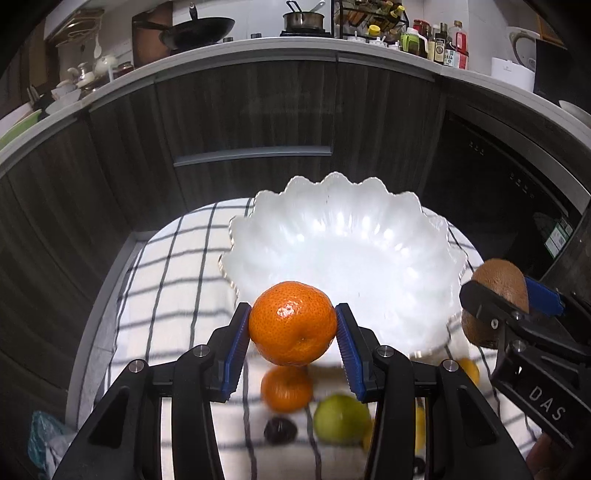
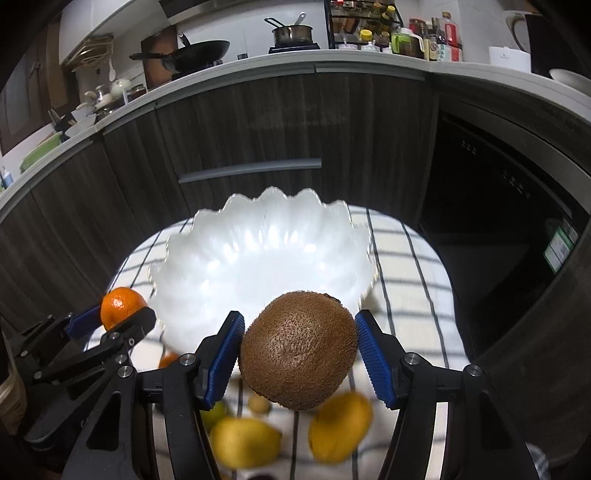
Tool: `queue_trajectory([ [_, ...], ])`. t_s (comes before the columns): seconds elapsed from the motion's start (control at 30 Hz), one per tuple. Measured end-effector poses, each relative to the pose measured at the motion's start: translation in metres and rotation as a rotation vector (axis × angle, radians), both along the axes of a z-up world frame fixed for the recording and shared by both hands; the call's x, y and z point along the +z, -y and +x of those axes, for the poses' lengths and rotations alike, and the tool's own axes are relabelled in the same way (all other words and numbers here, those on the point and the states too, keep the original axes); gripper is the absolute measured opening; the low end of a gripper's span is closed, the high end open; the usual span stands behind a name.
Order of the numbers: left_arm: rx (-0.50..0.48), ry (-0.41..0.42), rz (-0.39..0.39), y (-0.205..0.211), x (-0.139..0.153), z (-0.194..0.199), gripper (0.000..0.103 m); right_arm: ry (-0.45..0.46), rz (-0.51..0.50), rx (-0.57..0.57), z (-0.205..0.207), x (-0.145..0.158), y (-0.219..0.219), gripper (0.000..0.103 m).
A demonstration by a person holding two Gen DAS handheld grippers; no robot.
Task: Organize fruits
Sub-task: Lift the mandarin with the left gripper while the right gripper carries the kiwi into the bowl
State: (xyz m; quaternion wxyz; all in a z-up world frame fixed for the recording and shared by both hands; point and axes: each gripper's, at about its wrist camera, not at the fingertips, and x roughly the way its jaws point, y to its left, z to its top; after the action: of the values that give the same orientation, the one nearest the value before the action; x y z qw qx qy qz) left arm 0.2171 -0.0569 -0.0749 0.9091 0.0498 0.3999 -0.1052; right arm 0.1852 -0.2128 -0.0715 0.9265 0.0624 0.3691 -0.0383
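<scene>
The left gripper [image 1: 293,328] holds a mandarin [image 1: 293,323] between its blue pads [image 1: 236,341], the jaws set narrowly and pressing on the fruit from both sides. Just beyond these jaws stands a white scalloped bowl [image 1: 369,206], with nothing seen inside it. Below the held mandarin, blurred on the checked cloth [image 1: 166,280], lie a second mandarin [image 1: 286,387], a green fruit [image 1: 341,417] and a small dark fruit [image 1: 280,430].

The right gripper [image 2: 298,350] holds a kiwi [image 2: 298,350]; its jaws stand wider, with the left pad against the brown skin, while contact at the right pad cannot be told for certain. The same bowl [image 2: 258,206] sits just ahead of these jaws and slightly to their left. Under the kiwi, out of focus, lie two yellow fruits [image 2: 243,441] on the cloth [image 2: 406,258].

Each gripper shows at the edge of the other's view: the right one with its kiwi [image 1: 500,286] to the right of the left jaws, the left one with its mandarin [image 2: 120,306] to the left of the right jaws. Beyond the bowl rise dark cabinet fronts [image 1: 240,110] under a pale counter [image 1: 258,46] carrying a wok [image 1: 201,31], a pot [image 1: 303,20] and bottles [image 1: 439,42]
</scene>
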Motion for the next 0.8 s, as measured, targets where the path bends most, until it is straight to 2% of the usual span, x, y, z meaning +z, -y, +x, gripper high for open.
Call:
queue_trajectory([
  [0.23,-0.012,-0.013,-0.02,0.013,-0.009,0.054,0.045,-0.018,-0.01,0.006,0.06,-0.008,0.009,0.063],
  [0.43,-0.015,-0.101,-0.029,0.019,-0.035,0.1,0.045,-0.085,0.001,0.021,0.104,-0.029,0.011,0.063],
  [0.6,-0.016,-0.147,0.002,0.02,-0.052,0.116,0.045,-0.172,0.011,0.028,0.126,-0.052,0.008,0.063],
  [0.8,-0.016,-0.193,0.017,0.023,-0.064,0.122,0.046,-0.235,0.017,0.018,0.134,-0.064,0.008,0.063],
])
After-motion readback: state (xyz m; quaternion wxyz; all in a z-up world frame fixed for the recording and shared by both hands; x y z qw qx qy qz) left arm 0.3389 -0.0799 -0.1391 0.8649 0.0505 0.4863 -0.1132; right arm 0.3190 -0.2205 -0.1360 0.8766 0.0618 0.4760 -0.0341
